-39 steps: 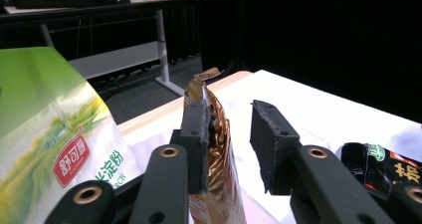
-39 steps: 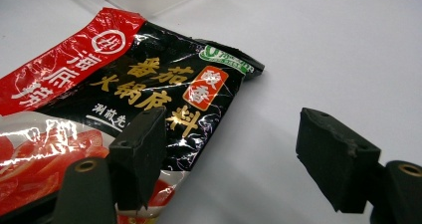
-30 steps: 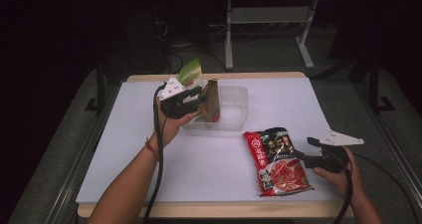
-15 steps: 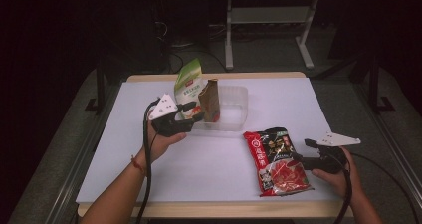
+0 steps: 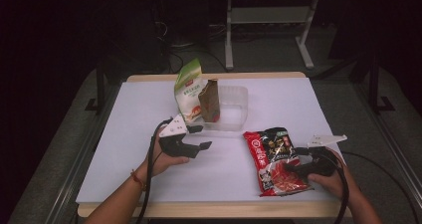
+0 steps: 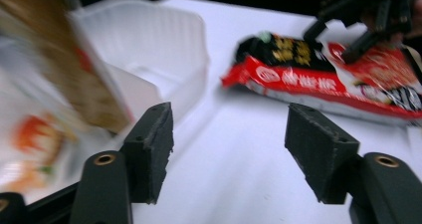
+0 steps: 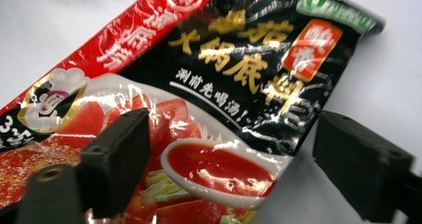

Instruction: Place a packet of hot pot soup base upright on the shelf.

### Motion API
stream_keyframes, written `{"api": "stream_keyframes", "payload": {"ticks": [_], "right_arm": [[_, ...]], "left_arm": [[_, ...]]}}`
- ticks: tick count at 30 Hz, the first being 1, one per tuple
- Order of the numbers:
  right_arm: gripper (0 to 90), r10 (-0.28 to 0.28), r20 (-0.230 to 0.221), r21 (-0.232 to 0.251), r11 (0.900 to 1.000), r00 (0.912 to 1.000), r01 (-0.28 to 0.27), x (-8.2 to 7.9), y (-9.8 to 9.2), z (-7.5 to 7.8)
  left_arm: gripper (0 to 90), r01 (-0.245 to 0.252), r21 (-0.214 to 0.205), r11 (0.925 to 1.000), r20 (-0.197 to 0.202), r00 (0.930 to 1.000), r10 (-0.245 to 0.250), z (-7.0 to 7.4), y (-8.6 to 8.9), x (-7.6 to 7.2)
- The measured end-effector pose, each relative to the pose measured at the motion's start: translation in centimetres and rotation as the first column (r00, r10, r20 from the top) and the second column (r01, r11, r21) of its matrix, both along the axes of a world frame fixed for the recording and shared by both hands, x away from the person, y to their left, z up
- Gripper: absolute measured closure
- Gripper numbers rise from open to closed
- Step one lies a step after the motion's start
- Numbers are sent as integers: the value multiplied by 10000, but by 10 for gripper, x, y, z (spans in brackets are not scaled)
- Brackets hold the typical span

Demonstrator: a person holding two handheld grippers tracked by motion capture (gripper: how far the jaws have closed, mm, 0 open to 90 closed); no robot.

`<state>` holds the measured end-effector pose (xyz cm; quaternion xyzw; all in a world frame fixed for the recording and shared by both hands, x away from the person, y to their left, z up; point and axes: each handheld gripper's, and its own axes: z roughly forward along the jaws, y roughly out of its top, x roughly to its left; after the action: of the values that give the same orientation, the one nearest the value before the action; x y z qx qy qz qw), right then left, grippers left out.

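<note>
White table (image 5: 124, 149) bears a clear tub (image 5: 234, 109) and red sauce packet (image 5: 276, 159)

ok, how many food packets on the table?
3. A green-and-white pouch and a brown packet stand at the left end of the clear tub; a red-and-black packet lies flat near the right claw. The standing packets might hide others.
</note>
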<state>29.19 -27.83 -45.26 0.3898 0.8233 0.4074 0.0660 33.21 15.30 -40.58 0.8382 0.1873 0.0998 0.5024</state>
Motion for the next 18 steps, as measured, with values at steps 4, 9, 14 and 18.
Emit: {"api": "stream_keyframes", "payload": {"ticks": [4,9,14,18], "right_arm": [[132,218,-470,238,9995,9987,-207,2,3,-4],[135,258,-421,42,9997,9988,-257,1,10,-3],[151,321,-395,5,9995,9987,-321,1,15,-3],[156,353,-370,-22,9994,9987,-354,0,20,-3]], "left_arm": [[299,335,76,9994,-833,9960,-328,-12,-12,4],[283,763,103,9970,-1711,9825,-734,-25,-30,10],[273,1145,26,9934,-2358,9655,-1107,-33,-50,14],[258,1182,32,9930,-2794,9536,-1126,-40,-65,17]]}}
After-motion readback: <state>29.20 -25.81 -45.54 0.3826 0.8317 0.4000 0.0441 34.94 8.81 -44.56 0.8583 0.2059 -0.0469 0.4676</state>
